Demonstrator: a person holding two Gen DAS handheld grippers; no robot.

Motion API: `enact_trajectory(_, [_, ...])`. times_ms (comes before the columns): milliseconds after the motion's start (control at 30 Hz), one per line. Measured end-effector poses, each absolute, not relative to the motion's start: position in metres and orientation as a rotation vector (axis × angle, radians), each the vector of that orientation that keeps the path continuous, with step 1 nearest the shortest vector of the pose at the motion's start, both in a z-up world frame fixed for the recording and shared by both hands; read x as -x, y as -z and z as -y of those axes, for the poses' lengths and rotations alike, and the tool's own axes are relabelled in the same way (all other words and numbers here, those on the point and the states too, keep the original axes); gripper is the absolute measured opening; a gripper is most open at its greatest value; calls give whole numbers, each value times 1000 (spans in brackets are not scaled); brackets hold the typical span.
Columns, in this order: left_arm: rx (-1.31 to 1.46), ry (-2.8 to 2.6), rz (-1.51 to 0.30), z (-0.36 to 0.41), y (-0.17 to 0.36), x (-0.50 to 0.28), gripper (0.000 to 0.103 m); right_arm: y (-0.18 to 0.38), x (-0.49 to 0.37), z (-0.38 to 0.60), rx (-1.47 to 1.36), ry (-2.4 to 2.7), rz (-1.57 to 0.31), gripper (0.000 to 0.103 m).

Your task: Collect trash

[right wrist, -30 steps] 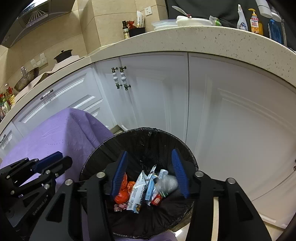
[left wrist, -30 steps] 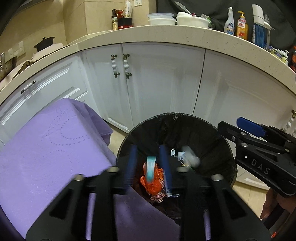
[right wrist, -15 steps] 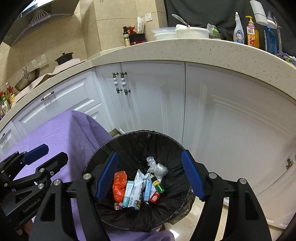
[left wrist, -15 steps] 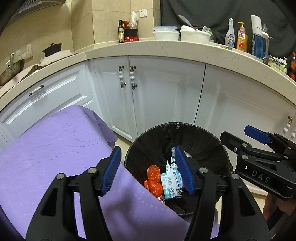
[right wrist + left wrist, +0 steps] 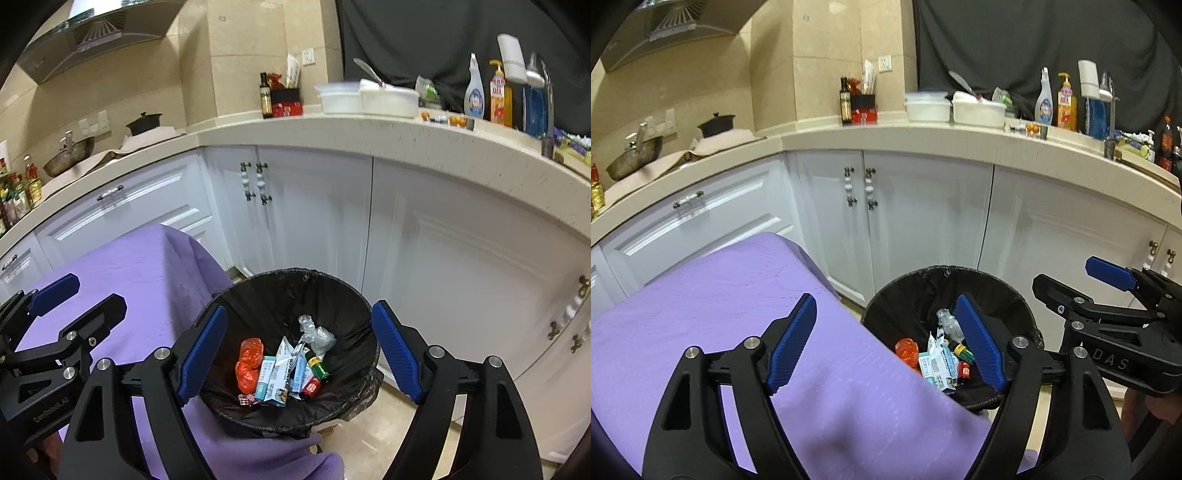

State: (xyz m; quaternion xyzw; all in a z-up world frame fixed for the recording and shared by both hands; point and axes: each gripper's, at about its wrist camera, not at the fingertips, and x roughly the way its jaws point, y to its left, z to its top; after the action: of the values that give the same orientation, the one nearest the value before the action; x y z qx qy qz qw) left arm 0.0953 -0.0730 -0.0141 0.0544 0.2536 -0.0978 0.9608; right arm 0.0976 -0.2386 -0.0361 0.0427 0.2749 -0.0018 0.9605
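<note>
both tools opening, empty, right view (image 5: pixel 295 354) shows bin (image 5: pixel 266 417) bottom, left view (image 5: pixel 886 343) half-hidden

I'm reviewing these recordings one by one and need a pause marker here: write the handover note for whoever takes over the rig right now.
Left gripper: jaws opening, nothing between them, above the edge of the purple cloth.
Right gripper: jaws opening, empty, above the trash bin.
Trash: orange wrapper, cartons, crumpled clear plastic and a small green bottle all lie at the bottom of the black-lined bin.
Done: those pieces are in the bin; neither gripper holds anything.
Left: no trash shows on the visible part of the purple cloth; check areas outside these views before calling it finished.
</note>
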Motion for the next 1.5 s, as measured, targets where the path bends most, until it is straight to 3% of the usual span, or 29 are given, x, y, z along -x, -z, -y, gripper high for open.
enact_trajectory(467, [-84, 145, -450, 39, -7, -32, 89, 14, -39, 219, -40, 15, -486, 84])
enact_trajectory(1500, [-51, 110, -448, 25, -13, -10, 90, 7, -10, 216, -26, 24, -439, 85])
